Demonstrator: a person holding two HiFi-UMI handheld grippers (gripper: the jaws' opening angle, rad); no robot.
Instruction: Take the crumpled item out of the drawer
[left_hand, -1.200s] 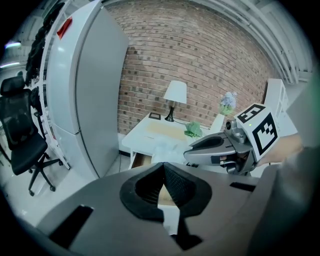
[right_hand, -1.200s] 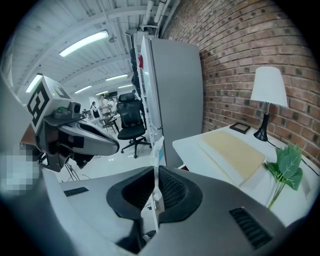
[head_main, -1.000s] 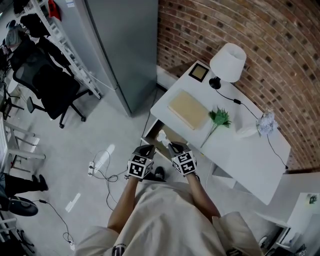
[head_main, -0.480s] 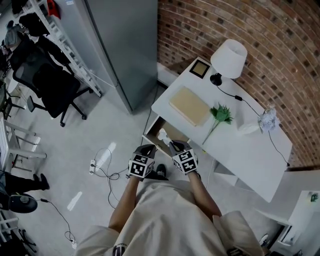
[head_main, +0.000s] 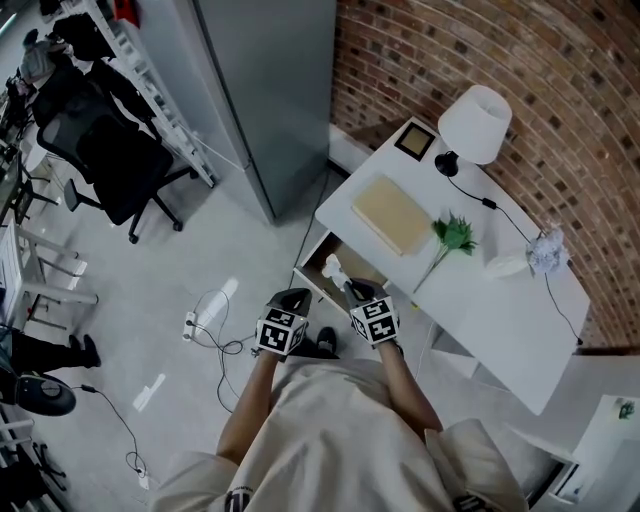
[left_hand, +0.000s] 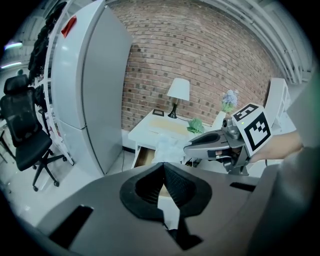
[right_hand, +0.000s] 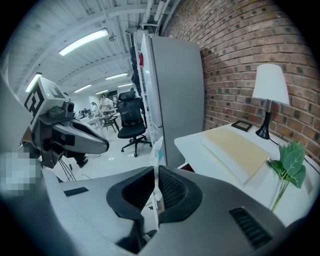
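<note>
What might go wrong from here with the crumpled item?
1. The right gripper pinches only a thin edge of the crumpled item, so it may slip and fall into the open drawer beneath it.
2. The left gripper is shut and empty off to the side, so nothing would catch a drop.
3. The drawer stands open close to the person's legs and might get bumped.

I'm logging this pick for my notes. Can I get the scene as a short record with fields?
Right gripper: shut on crumpled white sheet item
Item position: over open brown-lined drawer
Left gripper: shut, empty, beside the right one
On white desk: white lamp, beige pad, green leafy sprig
</note>
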